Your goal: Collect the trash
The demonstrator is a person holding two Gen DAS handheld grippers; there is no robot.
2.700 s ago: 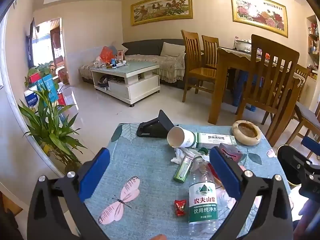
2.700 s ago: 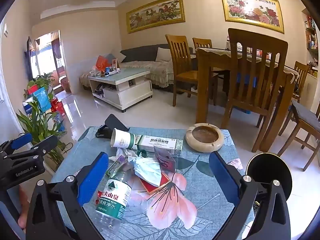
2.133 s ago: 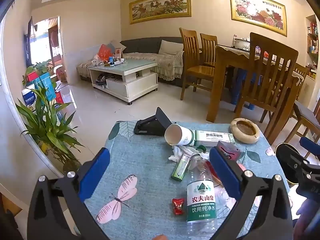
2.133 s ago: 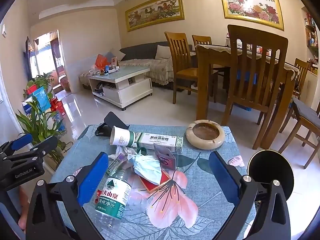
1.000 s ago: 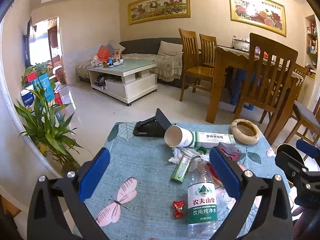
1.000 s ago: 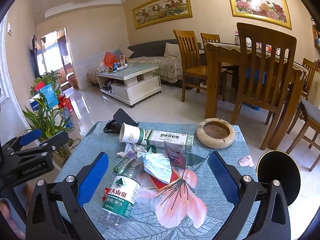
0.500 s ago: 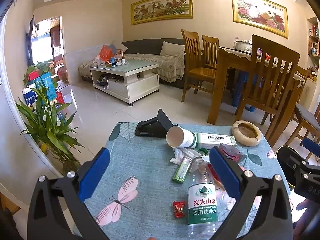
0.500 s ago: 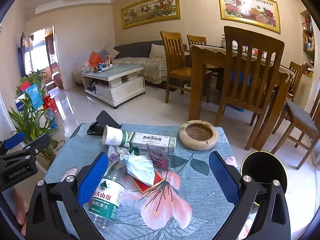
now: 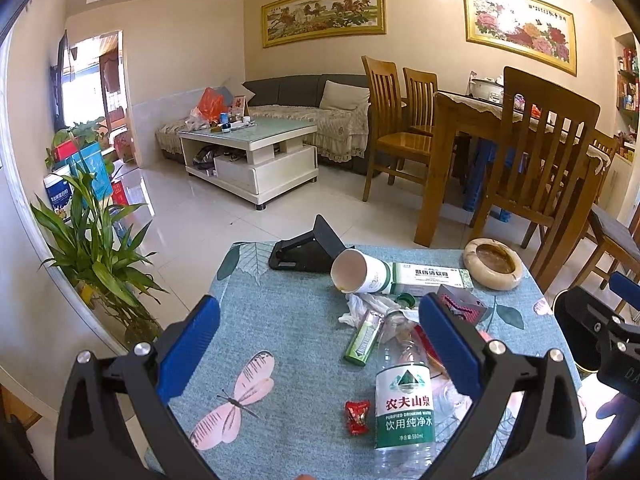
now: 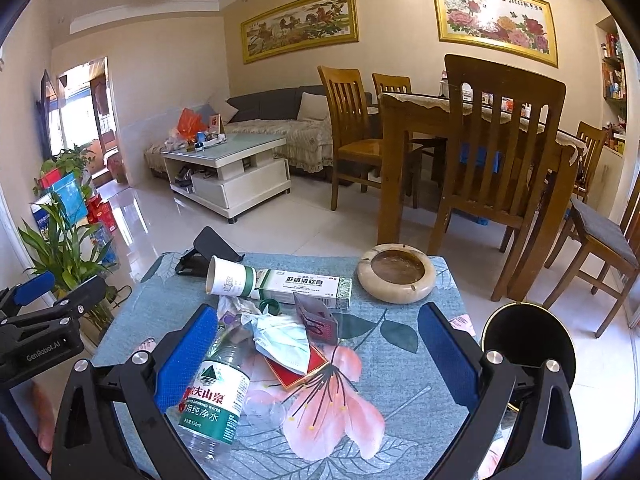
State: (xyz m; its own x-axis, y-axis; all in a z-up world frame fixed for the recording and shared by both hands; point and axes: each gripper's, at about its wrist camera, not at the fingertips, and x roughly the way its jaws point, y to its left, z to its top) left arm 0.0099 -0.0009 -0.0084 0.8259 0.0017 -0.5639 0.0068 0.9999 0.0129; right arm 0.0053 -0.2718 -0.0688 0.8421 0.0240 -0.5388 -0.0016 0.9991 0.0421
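Observation:
Trash lies on a small table with a blue floral cloth (image 9: 288, 320) (image 10: 400, 360). An empty plastic water bottle (image 9: 404, 392) (image 10: 214, 392) lies on its side. Near it are a tipped paper cup (image 9: 358, 272) (image 10: 230, 276), a long white-green box (image 9: 430, 278) (image 10: 308, 282), crumpled tissue (image 9: 360, 306), a face mask (image 10: 284, 340), a green wrapper (image 9: 364, 336), a red candy wrapper (image 9: 357, 416) and a red packet (image 10: 296, 366). My left gripper (image 9: 320, 344) is open and empty above the near table edge. My right gripper (image 10: 318, 344) is open and empty over the pile.
A stone ashtray (image 9: 493, 263) (image 10: 396, 266) and a black phone stand (image 9: 304, 250) (image 10: 204, 258) sit at the table's far side. A black round bin (image 10: 528, 346) stands right of the table. A potted plant (image 9: 96, 248) is at left. Wooden chairs (image 10: 496, 152) stand beyond.
Both grippers have only drifted slightly; the views shift a little. Nothing on the table has moved and both grippers have stayed open.

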